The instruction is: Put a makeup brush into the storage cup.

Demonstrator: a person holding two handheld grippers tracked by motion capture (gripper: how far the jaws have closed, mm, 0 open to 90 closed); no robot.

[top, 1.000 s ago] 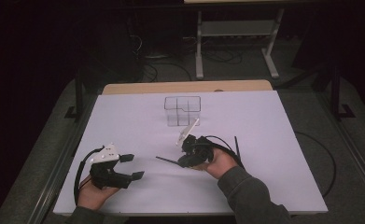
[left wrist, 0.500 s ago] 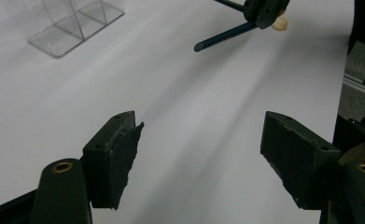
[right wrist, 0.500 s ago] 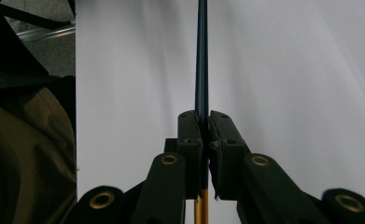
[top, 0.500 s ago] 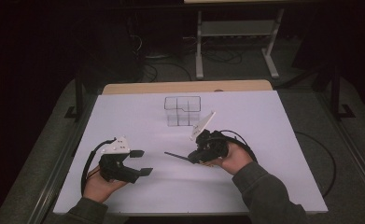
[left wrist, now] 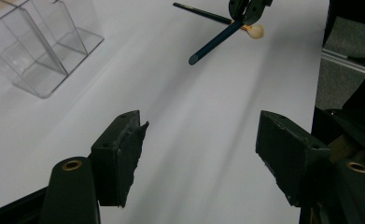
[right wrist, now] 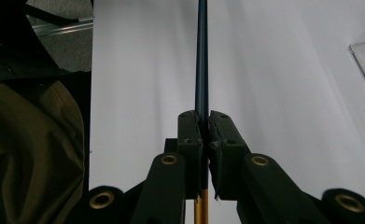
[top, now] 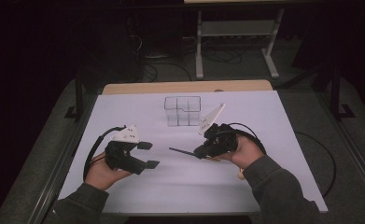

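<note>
High view puts your left gripper [top: 148, 155] nearest, its jaws spread but just now narrowing on nothing, ready to take a handover; beyond it your right gripper [top: 200, 151] clamps the dark blue pencil [top: 184, 151] near its yellow end, so the long shaft juts toward the left; farthest sits the clear divided organizer [top: 183, 111], its likely destination.

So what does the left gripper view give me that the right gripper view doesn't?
Left gripper view: the left tongs, open, just closing a bit, nothing between them. Right gripper view: an olive sleeve and the yellow end of the pencil. Both: the right tongs shut on that pencil, the clear box, the white table.
</note>
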